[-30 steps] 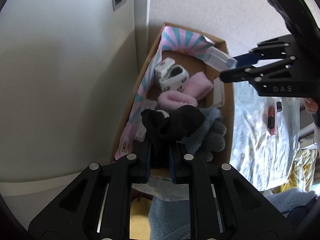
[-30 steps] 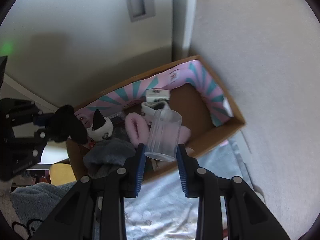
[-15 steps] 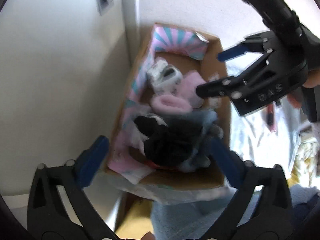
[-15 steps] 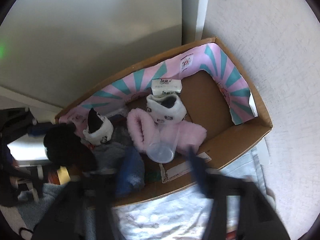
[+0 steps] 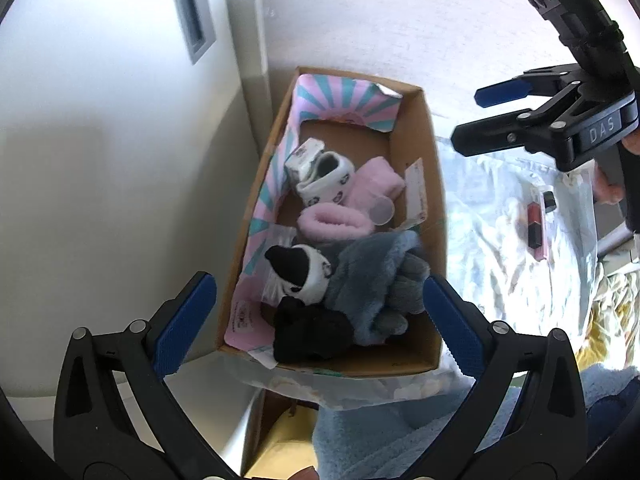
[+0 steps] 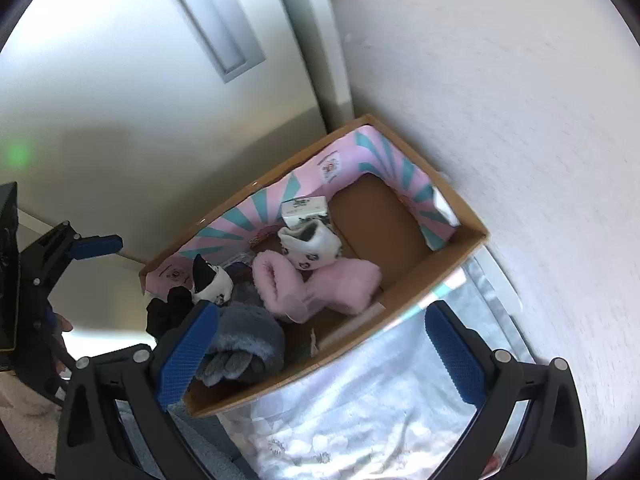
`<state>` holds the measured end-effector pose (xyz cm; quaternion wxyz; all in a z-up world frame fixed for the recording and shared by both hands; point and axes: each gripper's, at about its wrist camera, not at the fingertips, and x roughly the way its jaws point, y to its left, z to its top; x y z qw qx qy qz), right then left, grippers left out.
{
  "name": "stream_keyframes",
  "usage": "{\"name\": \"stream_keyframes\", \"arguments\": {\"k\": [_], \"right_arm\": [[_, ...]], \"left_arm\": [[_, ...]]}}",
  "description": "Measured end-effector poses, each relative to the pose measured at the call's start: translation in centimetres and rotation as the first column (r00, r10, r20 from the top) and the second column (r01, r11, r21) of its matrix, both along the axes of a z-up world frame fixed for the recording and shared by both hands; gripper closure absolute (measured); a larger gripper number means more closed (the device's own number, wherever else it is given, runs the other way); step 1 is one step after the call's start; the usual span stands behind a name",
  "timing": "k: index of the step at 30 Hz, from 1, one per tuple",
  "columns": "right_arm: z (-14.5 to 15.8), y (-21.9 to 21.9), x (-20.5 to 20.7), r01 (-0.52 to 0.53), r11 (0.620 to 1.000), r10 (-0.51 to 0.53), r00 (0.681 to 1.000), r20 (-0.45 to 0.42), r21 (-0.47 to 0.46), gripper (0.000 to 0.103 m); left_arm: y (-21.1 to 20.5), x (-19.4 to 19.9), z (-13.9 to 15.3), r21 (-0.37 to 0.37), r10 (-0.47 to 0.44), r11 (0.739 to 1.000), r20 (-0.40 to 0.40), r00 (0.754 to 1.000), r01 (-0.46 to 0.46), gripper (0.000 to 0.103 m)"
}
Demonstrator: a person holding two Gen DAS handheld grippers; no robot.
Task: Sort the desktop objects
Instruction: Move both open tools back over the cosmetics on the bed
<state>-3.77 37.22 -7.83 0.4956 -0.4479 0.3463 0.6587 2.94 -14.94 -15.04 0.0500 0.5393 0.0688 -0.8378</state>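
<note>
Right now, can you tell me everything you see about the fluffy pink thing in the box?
The fluffy pink thing looks like soft, fuzzy pink fabric, perhaps socks or slippers: one piece rolled with its opening facing up, the other lying flat beside it. It sits near the middle of the cardboard box. A white panda-print sock rests against its far side, a clear plastic cup lies on it, and blue-grey fluffy cloth touches its near end.

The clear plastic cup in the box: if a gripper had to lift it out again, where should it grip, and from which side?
Judging from the left wrist view, the clear plastic cup lies on its side against the pink fuzzy socks, mouth toward the cardboard box wall. Probably come from above and close across its round body near the open rim, the most exposed part.
</note>
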Motion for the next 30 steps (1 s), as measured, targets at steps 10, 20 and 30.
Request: {"name": "stream_keyframes", "arguments": {"k": [10, 20, 30], "right_arm": [[5.9, -5.2, 6.1, 0.139, 0.988, -0.144, 0.986, 0.087, 0.064, 0.000], [8.5, -13.4, 15.2, 0.286, 0.951, -0.305, 0.924, 0.230, 0.114, 0.000], [4.5, -20.8, 24.6, 0.384, 0.921, -0.387, 0.893, 0.231, 0.061, 0.000]], "left_arm": [[4.8, -2.1, 4.0, -0.028, -0.143, 0.990, -0.070, 0.987, 0.141, 0.000], [13.4, -5.7, 4.8, -0.006, -0.316, 0.948, -0.093, 0.944, 0.317, 0.000], [25.2, -9.1, -0.6, -0.049, -0.469, 0.883, -0.046, 0.882, 0.467, 0.003]]}}
